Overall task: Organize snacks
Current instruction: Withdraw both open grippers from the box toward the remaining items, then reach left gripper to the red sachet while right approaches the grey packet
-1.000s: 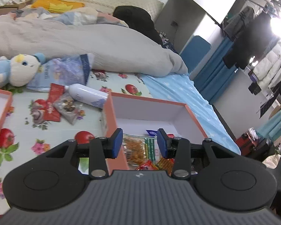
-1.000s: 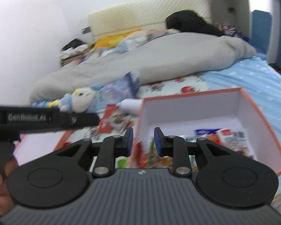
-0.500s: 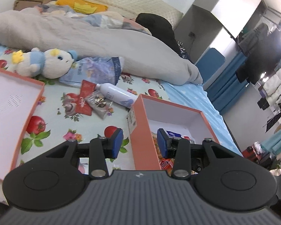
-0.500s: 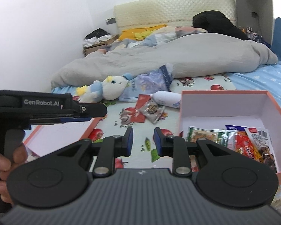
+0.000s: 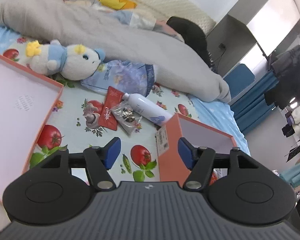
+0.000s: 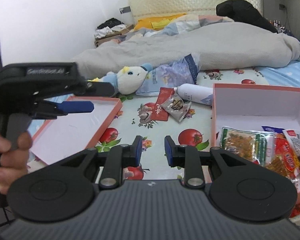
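An orange box (image 6: 258,89) on the bed holds several snack packs (image 6: 246,143); it also shows in the left wrist view (image 5: 170,138). A red packet (image 5: 110,111), (image 6: 162,106), a clear grey packet (image 5: 128,118), (image 6: 177,107) and a white bottle (image 5: 148,108), (image 6: 196,96) lie between the box and its lid (image 5: 20,100), (image 6: 76,124). My left gripper (image 5: 149,153) is open wide and empty above the bedspread; it shows in the right wrist view (image 6: 78,106) over the lid. My right gripper (image 6: 151,150) is open and empty, left of the box.
A plush duck (image 5: 70,62), (image 6: 130,78) and a blue-white bag (image 5: 126,78), (image 6: 176,72) lie behind the loose snacks. A grey duvet (image 6: 190,46) covers the far half of the bed. Curtains and hanging clothes (image 5: 286,76) stand at the right.
The left gripper has opened wider and swung left, away from the box, towards the loose snacks. The right gripper has also opened and moved left off the box.
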A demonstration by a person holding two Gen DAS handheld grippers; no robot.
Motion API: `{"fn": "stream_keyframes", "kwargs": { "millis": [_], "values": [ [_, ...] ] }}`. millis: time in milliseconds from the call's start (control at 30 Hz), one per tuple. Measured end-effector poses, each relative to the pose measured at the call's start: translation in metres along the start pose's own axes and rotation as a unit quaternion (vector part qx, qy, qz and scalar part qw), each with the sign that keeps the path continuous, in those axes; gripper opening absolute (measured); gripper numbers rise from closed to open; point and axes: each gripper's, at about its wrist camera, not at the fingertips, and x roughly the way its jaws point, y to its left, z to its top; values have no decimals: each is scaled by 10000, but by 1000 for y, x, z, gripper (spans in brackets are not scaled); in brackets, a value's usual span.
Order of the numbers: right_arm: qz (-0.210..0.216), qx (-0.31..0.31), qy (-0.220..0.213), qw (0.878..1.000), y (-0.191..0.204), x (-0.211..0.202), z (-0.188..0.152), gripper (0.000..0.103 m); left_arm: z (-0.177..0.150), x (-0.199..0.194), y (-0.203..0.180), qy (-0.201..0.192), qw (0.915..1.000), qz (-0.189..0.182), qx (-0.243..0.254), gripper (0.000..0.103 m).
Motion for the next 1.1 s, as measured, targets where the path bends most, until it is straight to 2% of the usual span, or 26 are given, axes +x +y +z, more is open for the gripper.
{"fn": "stream_keyframes", "kwargs": {
  "millis": [67, 100, 233, 333, 533, 933, 1100],
  "values": [
    [-94, 24, 14, 10000, -2, 17, 1, 54, 10, 26, 15, 122, 9998, -58, -156, 75],
    [-116, 13, 27, 9999, -2, 25, 2, 56, 14, 38, 20, 149, 9998, 9, -156, 76],
    [-185, 93, 63, 9998, -7, 57, 4, 55, 32, 91, 43, 487, 9985, 33, -255, 76],
    [-220, 98, 38, 9997, -8, 78, 6, 55, 44, 122, 59, 633, 9974, 210, -267, 76],
    [-421, 142, 111, 9990, -11, 124, 11, 54, 68, 177, 88, 874, 9950, 313, -370, 76],
    [-851, 53, 324, 9958, -28, 200, 16, 52, 88, 277, 98, 1220, 9918, 368, -41, 76],
    [-1027, -31, 370, 9940, -32, 228, 14, 49, 91, 302, 100, 1243, 9909, 481, 210, 76]
  ]
}}
